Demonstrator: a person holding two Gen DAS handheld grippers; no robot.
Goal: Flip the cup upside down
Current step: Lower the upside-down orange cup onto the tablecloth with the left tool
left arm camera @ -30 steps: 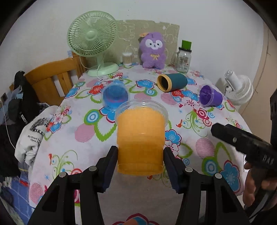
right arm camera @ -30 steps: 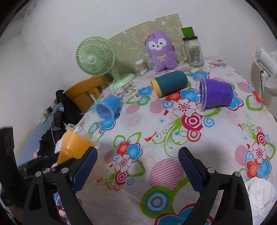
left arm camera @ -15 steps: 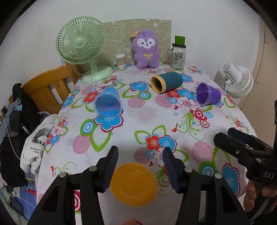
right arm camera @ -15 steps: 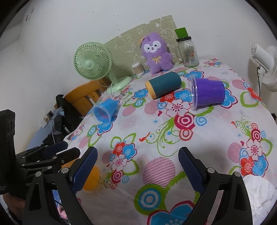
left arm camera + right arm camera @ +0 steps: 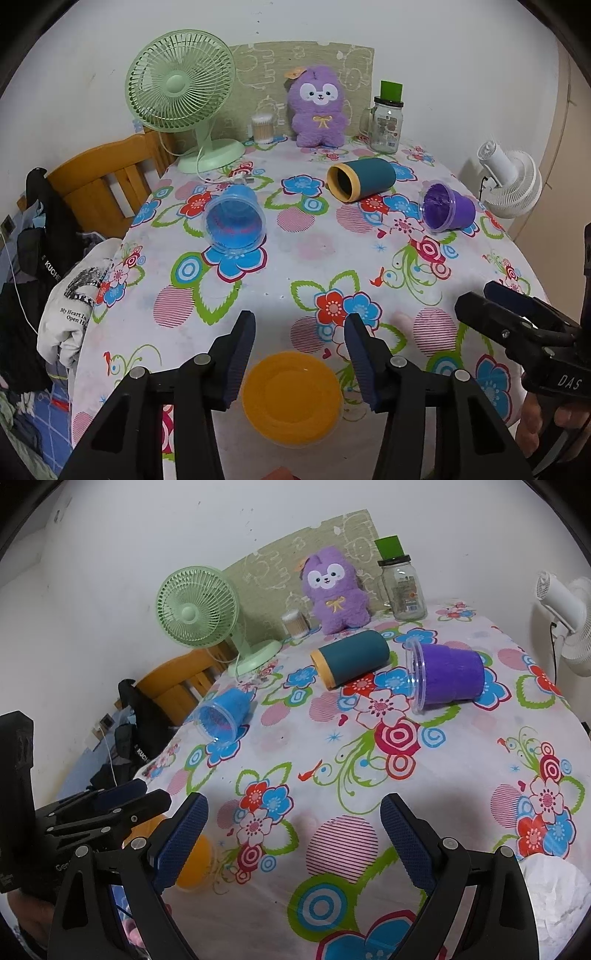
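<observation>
An orange cup [image 5: 291,397] stands upside down on the flowered tablecloth near the front edge, its flat bottom up. My left gripper [image 5: 299,354] is open, just above and behind it, not touching. The cup shows partly in the right wrist view [image 5: 194,864], behind a finger. My right gripper [image 5: 293,843] is open and empty over the cloth, to the right of the cup. A blue cup [image 5: 236,221], a teal cup [image 5: 360,179] and a purple cup [image 5: 445,206] lie on their sides farther back.
A green fan [image 5: 184,92], a purple plush toy [image 5: 319,107], a glass jar [image 5: 386,123] and a cotton swab tub [image 5: 263,128] stand at the back. A wooden chair [image 5: 99,184] with clothes is at left; a white fan [image 5: 511,181] is at right.
The orange cup was held upright-side in my left gripper a second ago; it now stands upside down on the cloth, released. My left gripper has drawn back and up slightly.
</observation>
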